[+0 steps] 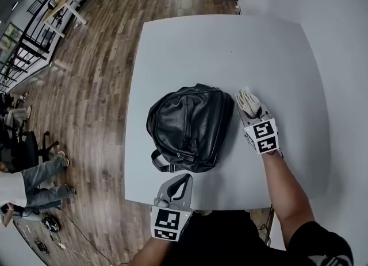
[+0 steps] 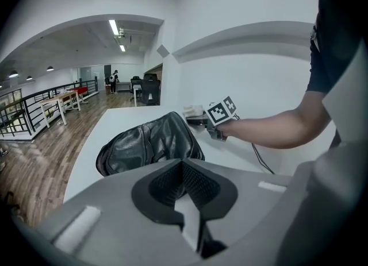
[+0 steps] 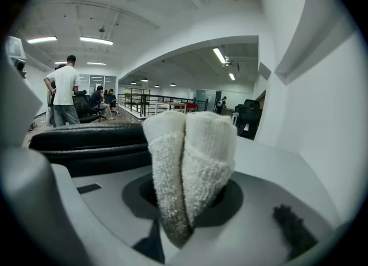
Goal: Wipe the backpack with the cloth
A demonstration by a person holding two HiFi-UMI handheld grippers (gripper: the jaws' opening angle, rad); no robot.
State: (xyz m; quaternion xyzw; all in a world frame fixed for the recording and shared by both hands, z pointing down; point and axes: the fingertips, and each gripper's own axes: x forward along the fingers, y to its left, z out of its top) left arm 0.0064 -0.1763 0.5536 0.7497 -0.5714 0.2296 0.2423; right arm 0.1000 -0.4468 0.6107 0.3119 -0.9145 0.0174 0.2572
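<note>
The right gripper (image 1: 252, 111) clamps the folded cloth (image 3: 190, 167) in its fingers beside the backpack (image 1: 190, 127), wiping not yet begun. The left gripper (image 1: 180, 184), fingers together, holds nothing. Next, the cloth likely needs pressing onto the leather.

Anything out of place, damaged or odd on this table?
Nothing stands out. The backpack lies flat on the table, the right gripper is shut on a folded cloth beside it, and the left gripper is shut, empty.

Your backpack (image 1: 190, 124) is glossy black; your cloth (image 1: 248, 103) is cream-white. The table (image 1: 230, 46) is pale grey, the floor (image 1: 103, 75) brown wood-grain.
</note>
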